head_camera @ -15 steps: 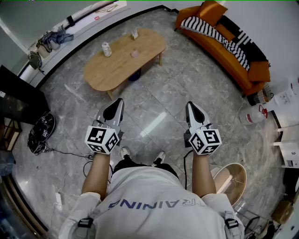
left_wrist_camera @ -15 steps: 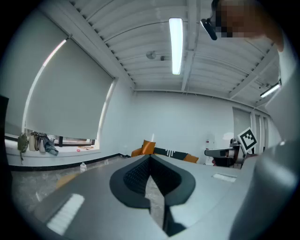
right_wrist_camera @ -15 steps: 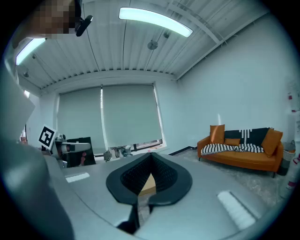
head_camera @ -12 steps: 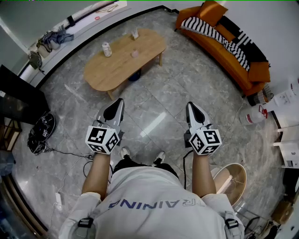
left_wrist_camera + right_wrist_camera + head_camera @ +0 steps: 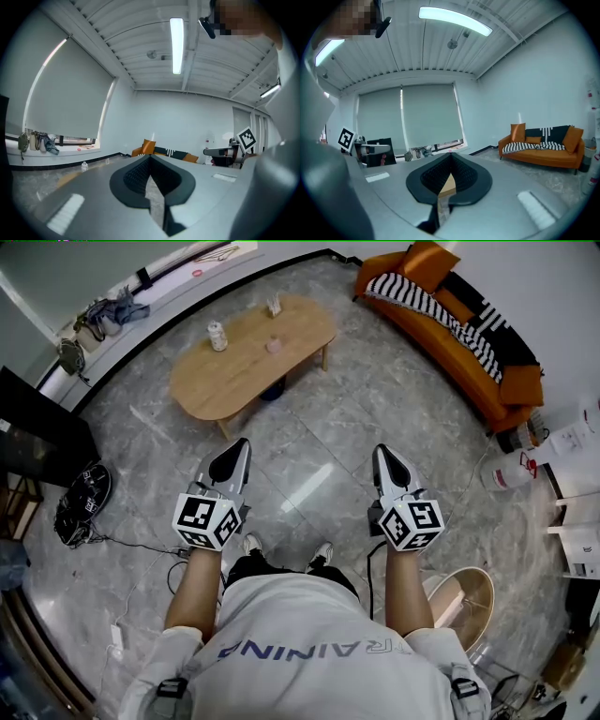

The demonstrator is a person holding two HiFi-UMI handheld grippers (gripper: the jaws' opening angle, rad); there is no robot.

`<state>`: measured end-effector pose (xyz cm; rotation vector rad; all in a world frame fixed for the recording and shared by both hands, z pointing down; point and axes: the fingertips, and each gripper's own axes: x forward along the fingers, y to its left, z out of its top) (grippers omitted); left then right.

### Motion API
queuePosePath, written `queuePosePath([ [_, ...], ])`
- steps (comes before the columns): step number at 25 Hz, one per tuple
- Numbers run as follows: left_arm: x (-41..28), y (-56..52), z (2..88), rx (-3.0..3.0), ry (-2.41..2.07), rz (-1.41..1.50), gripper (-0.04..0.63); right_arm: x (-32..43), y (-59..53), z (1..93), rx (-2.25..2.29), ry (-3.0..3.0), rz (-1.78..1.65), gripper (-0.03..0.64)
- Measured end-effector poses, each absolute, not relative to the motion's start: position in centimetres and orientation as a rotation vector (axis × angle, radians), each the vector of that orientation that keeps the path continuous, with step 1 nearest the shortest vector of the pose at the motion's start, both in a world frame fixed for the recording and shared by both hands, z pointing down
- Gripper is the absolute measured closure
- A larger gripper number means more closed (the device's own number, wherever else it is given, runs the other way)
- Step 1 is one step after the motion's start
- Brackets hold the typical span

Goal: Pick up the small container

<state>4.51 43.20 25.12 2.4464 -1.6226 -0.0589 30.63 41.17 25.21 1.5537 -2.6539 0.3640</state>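
My left gripper (image 5: 233,454) and right gripper (image 5: 387,458), jaws together and empty, face the coffee table (image 5: 211,390); the small pink container (image 5: 273,346) on it lies well ahead, nearer the left.

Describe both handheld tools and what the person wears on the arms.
The left tool and right tool are grey tapered bodies with black ribbed pads, each carrying a white cube of black square markers. The person wears a short-sleeved white shirt.
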Motion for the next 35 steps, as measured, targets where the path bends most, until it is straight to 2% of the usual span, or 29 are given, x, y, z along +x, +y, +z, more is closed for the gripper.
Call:
queuePosePath([
  [6, 1.3, 43.3, 26.1, 2.419, -1.628, -0.069, 0.595, 27.3, 40.7, 25.8, 1.519, -2.692, 0.424, 0.603],
  [18, -9.1, 41.8, 27.9, 2.408, -1.607, -0.095, 0.595, 15.0, 39.4, 27.1, 1.427, -2.689, 0.396, 0.603],
  [29, -8.4, 33.9, 28.4, 2.393, -1.62, -0.044, 0.595, 16.0, 30.8, 28.7, 1.43, -2.699, 0.484, 0.603],
  [35, -4.8, 26.2, 27.6, 2.353, -1.674, -0.016, 0.595, 19.7, 22.7, 29.1, 1.382, -2.718, 0.528, 0.603],
])
